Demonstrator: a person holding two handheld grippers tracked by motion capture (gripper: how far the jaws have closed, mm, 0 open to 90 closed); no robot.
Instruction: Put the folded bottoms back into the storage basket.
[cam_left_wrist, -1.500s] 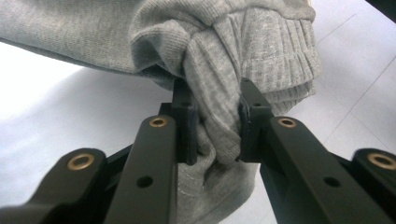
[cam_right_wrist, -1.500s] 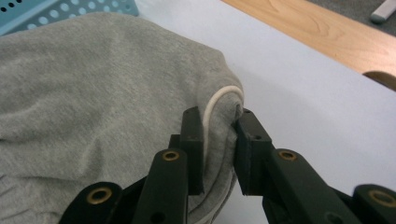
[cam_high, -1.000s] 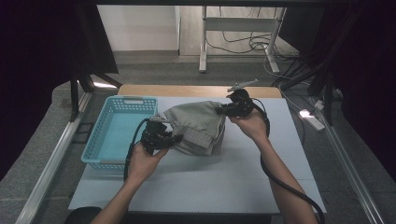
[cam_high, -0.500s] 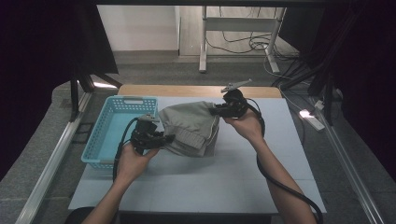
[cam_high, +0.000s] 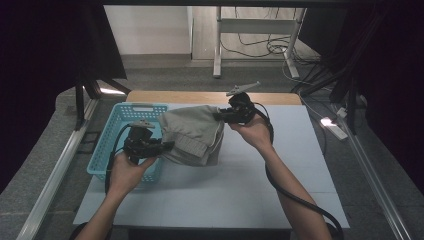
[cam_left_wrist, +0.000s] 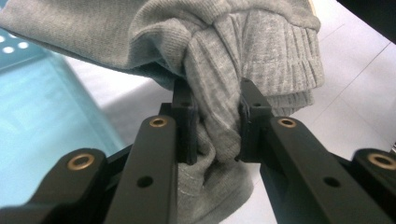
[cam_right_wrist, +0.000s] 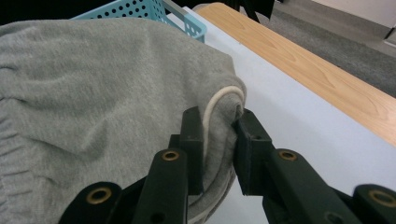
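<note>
Folded grey knit sweatshirt (cam_high: 192, 134) slung between left claw (cam_high: 167, 146) and right claw (cam_high: 220, 116), both clamped on its fabric; turquoise perforated plastic basket (cam_high: 111, 137) lies left of centre frame, left claw nearer.

One grey folded garment (cam_high: 192, 134) lies just right of the basket (cam_high: 111, 150); one white drawstring (cam_right_wrist: 219, 99) shows on it; one blue perforated basket, at the counter's left edge; one counter (cam_high: 250, 185) with a white top, carrying both; two tongs, the left tongs (cam_high: 167, 146) at the basket's right rim and the right tongs (cam_high: 218, 116) further right of the basket, past the garment; two hands, one on each; two black cables trailing from them.
</note>
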